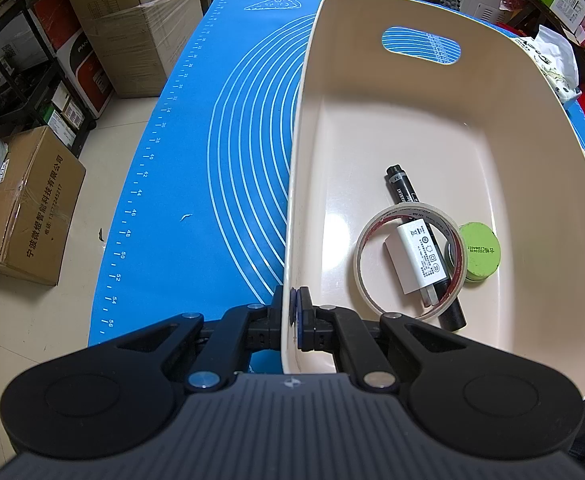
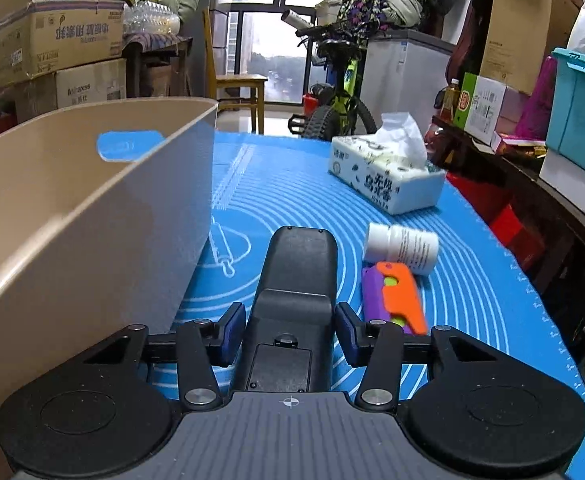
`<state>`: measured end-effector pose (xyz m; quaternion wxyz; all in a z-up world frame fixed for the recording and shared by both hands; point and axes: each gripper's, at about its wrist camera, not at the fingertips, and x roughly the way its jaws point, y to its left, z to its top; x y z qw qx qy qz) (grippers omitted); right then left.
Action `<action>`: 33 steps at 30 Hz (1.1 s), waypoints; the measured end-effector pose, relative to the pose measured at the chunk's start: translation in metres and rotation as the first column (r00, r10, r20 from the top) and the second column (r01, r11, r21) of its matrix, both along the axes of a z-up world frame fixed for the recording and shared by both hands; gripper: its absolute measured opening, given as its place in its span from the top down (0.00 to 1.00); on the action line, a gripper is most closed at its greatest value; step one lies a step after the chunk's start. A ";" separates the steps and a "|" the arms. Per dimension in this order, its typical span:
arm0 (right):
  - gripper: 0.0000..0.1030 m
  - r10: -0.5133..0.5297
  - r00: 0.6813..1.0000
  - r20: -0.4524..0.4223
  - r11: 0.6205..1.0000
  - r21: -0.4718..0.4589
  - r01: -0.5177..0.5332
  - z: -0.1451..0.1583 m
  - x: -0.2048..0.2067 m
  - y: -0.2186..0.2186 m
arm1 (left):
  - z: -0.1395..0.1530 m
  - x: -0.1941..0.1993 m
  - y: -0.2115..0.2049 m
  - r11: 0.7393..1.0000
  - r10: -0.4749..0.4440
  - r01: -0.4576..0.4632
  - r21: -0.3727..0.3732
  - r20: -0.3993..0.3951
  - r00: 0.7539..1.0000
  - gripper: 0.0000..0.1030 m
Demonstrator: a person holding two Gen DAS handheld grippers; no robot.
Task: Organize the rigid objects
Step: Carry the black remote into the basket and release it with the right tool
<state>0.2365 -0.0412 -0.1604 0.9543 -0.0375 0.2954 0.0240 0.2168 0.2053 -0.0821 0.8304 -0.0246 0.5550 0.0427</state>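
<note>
My left gripper [image 1: 292,312] is shut on the near left rim of the beige plastic bin [image 1: 372,128]. Inside the bin lie a black marker [image 1: 408,200], a roll of clear tape [image 1: 366,252], a white charger plug [image 1: 422,256] and a green round tin [image 1: 482,250]. In the right wrist view the bin [image 2: 92,208] stands on the left. My right gripper [image 2: 290,330] straddles a black remote control [image 2: 296,280] lying on the blue mat; the pads stand close to its sides, with a small gap showing. A white pill bottle [image 2: 402,246] and an orange and purple toy [image 2: 396,296] lie to the right.
A blue silicone mat [image 1: 220,168] covers the table. A tissue pack [image 2: 384,174] sits at the far right of the mat [image 2: 292,184]. Cardboard boxes [image 1: 24,208] stand on the floor left of the table. A bicycle [image 2: 340,92] and shelves with boxes stand beyond.
</note>
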 end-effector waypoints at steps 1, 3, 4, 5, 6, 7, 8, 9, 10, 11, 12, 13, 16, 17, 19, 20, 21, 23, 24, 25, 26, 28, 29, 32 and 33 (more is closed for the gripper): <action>0.47 0.000 1.000 0.003 1.000 0.001 0.000 0.002 0.000 -0.001 | 0.000 0.000 0.000 1.000 0.000 0.000 0.000 0.000 1.000 0.94; 0.47 -0.004 1.000 0.012 1.000 0.002 0.004 0.006 0.000 -0.002 | 0.000 0.000 0.000 1.000 0.000 0.000 0.000 0.000 1.000 0.94; 0.47 -0.005 1.000 0.017 1.000 0.002 0.005 0.007 0.000 -0.003 | 0.000 0.000 0.000 1.000 -0.001 0.001 0.000 0.000 1.000 0.94; 0.47 -0.005 1.000 0.021 1.000 0.003 0.005 0.008 -0.001 -0.004 | 0.000 0.000 0.000 1.000 -0.001 0.001 0.000 0.000 1.000 0.94; 0.47 -0.006 1.000 0.026 1.000 0.004 0.006 0.011 -0.002 -0.004 | 0.000 0.000 0.000 1.000 -0.001 0.001 0.000 0.000 1.000 0.94; 0.48 -0.005 1.000 0.030 1.000 0.007 0.005 0.013 -0.003 -0.006 | 0.000 0.000 0.000 1.000 -0.001 0.001 0.000 0.000 1.000 0.94; 0.48 -0.005 0.999 0.035 1.000 0.010 0.004 0.016 -0.004 -0.007 | 0.000 0.000 0.000 1.000 -0.001 0.001 0.000 0.000 1.000 0.94; 0.48 -0.005 0.999 0.042 1.000 0.013 0.004 0.020 -0.005 -0.008 | 0.000 0.000 0.000 1.000 -0.001 0.001 0.000 0.000 1.000 0.94; 0.48 -0.005 0.999 0.050 1.000 0.017 0.004 0.025 -0.005 -0.009 | 0.000 0.000 0.000 1.000 -0.001 0.001 0.001 0.000 1.000 0.94; 0.48 -0.006 0.998 0.057 1.000 0.022 0.005 0.029 -0.005 -0.011 | 0.000 0.000 0.000 1.000 -0.001 0.001 0.000 0.000 1.000 0.94; 0.47 -0.007 0.998 0.066 1.000 0.026 0.005 0.034 -0.006 -0.012 | 0.000 0.000 0.000 1.000 0.000 0.000 0.000 0.000 1.000 0.94; 0.47 -0.005 0.997 0.075 1.000 0.029 0.003 0.039 -0.007 -0.013 | 0.000 0.000 0.000 1.000 0.000 0.000 0.000 0.000 1.000 0.94; 0.47 0.007 0.994 0.106 0.999 0.041 -0.011 0.058 -0.008 -0.014 | 0.000 0.000 0.000 1.000 0.000 0.000 0.000 0.000 1.000 0.94; 0.47 0.016 0.993 0.121 0.999 0.042 -0.021 0.066 -0.010 -0.013 | 0.000 0.000 0.000 1.000 0.000 0.000 0.000 0.000 1.000 0.94; 0.48 0.035 0.989 0.144 0.998 0.041 -0.041 0.079 -0.012 -0.010 | 0.000 0.000 0.000 1.000 0.000 0.000 0.001 0.000 1.000 0.94; 0.48 0.047 0.987 0.154 0.998 0.043 -0.054 0.086 -0.014 -0.008 | 0.000 0.000 0.000 1.000 -0.001 0.001 0.000 0.000 1.000 0.94; 0.47 0.060 0.985 0.163 0.997 0.045 -0.068 0.093 -0.015 -0.005 | 0.000 0.000 0.000 1.000 0.000 0.000 0.000 0.000 1.000 0.94; 0.47 0.086 0.981 0.176 0.994 0.048 -0.096 0.104 -0.017 0.001 | 0.000 0.000 0.000 1.000 -0.001 0.001 0.000 0.000 1.000 0.94; 0.47 0.099 0.979 0.178 0.993 0.050 -0.110 0.108 -0.017 0.004 | 0.000 0.000 0.000 1.000 -0.001 0.001 0.000 0.000 1.000 0.94; 0.47 0.113 0.977 0.180 0.991 0.051 -0.124 0.112 -0.018 0.008 | 0.000 0.000 0.000 1.000 -0.001 0.001 0.000 0.000 1.000 0.94; 0.47 0.128 0.975 0.180 0.989 0.052 -0.139 0.116 -0.018 0.012 | 0.000 0.000 0.000 1.000 -0.001 0.001 0.000 0.000 1.000 0.94; 0.47 0.161 0.971 0.175 0.983 0.055 -0.173 0.119 -0.018 0.022 | 0.000 0.000 0.000 1.000 -0.002 0.002 0.001 0.000 1.000 0.94; 0.47 0.174 0.970 0.170 0.981 0.056 -0.186 0.120 -0.017 0.028 | 0.000 0.000 0.000 1.000 -0.001 0.001 0.000 0.000 1.000 0.94; 0.47 0.230 0.961 0.153 0.970 0.044 -0.239 0.120 -0.016 0.047 | -0.001 0.000 0.000 1.000 -0.002 0.002 0.001 0.000 1.000 0.94; 0.47 0.247 0.958 0.146 0.966 0.037 -0.255 0.120 -0.016 0.053 | 0.000 0.000 0.000 1.000 -0.002 0.002 0.001 0.000 1.000 0.94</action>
